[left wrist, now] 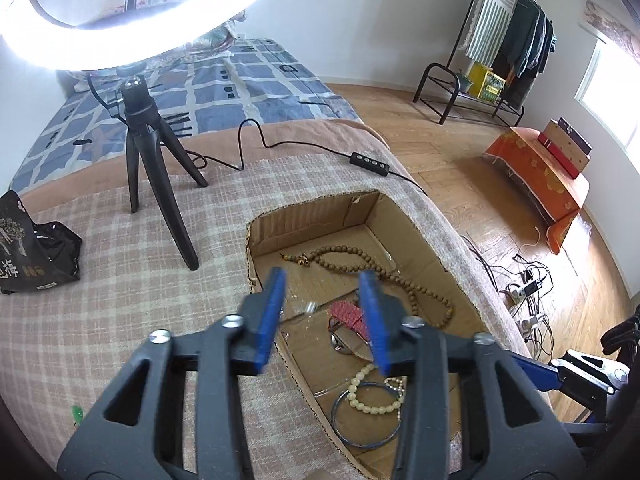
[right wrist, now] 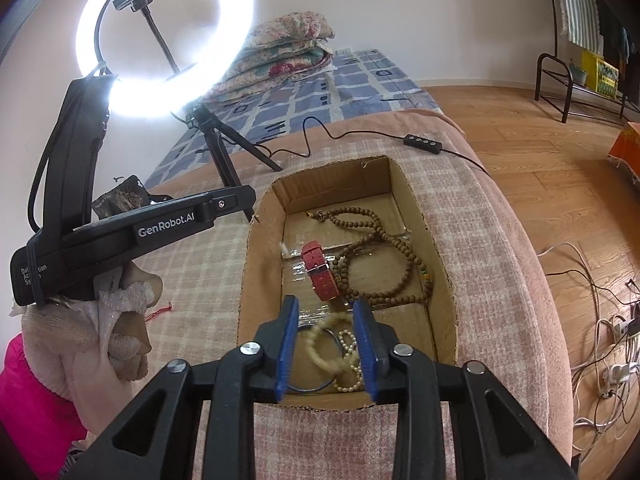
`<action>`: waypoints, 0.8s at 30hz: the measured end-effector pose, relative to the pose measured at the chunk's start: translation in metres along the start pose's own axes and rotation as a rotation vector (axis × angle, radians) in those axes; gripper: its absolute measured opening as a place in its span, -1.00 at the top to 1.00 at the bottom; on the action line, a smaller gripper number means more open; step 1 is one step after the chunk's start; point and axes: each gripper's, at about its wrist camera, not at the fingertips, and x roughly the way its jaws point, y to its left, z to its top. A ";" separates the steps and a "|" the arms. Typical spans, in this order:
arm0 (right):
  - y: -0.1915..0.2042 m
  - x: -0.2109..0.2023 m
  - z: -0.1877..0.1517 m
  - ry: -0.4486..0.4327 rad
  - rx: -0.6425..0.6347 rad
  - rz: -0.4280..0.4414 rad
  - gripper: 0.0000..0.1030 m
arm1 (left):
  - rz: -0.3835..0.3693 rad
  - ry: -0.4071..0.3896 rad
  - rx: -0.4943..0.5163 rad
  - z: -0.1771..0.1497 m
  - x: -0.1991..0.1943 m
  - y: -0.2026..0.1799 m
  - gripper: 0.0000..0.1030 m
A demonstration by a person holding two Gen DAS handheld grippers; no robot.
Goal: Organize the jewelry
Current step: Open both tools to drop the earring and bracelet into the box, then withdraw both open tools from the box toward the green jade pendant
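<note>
A: How much room is there around the open brown cardboard box [right wrist: 436, 240]?

B: It sits on the pink-and-cream checked blanket [right wrist: 192, 264], its right wall close to the blanket's right edge, where the surface drops to the wooden floor [right wrist: 540, 152]. To the left the blanket lies broad and mostly bare as far as the black tripod [left wrist: 156, 168] of the glowing white ring light [right wrist: 164, 40] near the far edge.

A: And inside the box?

B: One long string of brown wooden beads [right wrist: 384, 264] fills the far right part. One red watch strap [right wrist: 320, 276] lies at the middle. At the near end lie one dark thin bangle [left wrist: 366, 416], one cream bead bracelet [left wrist: 370, 394] and, I think, one fine pearl chain [right wrist: 348, 364]; the blur there makes that last one uncertain.

A: The grippers?

B: The left gripper [left wrist: 326, 316] hangs over the box's left wall, blue jaws wide apart, holding nothing. The right gripper [right wrist: 326, 344] hangs above the near end, jaws parted around the cream bracelet and the chain, not closed on either.
</note>
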 end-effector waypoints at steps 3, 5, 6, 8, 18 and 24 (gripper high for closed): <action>0.000 0.000 0.000 -0.012 0.000 -0.042 -0.21 | 0.012 -0.003 0.009 0.001 -0.002 -0.001 0.19; 0.000 -0.002 0.001 -0.024 -0.003 -0.062 -0.40 | 0.018 -0.007 0.010 0.001 -0.003 -0.001 0.18; 0.000 -0.002 0.002 -0.026 -0.003 -0.073 -0.43 | 0.021 -0.009 0.010 0.001 -0.004 0.000 0.09; 0.000 -0.003 0.003 -0.035 -0.003 -0.095 -0.67 | 0.026 -0.017 0.008 0.001 -0.007 0.001 -0.11; 0.005 -0.004 0.005 -0.043 -0.033 -0.179 -0.93 | 0.043 -0.034 0.016 0.001 -0.019 0.005 -0.35; 0.007 -0.009 0.008 -0.072 -0.025 -0.229 -0.99 | 0.051 -0.044 0.014 -0.002 -0.031 0.009 -0.36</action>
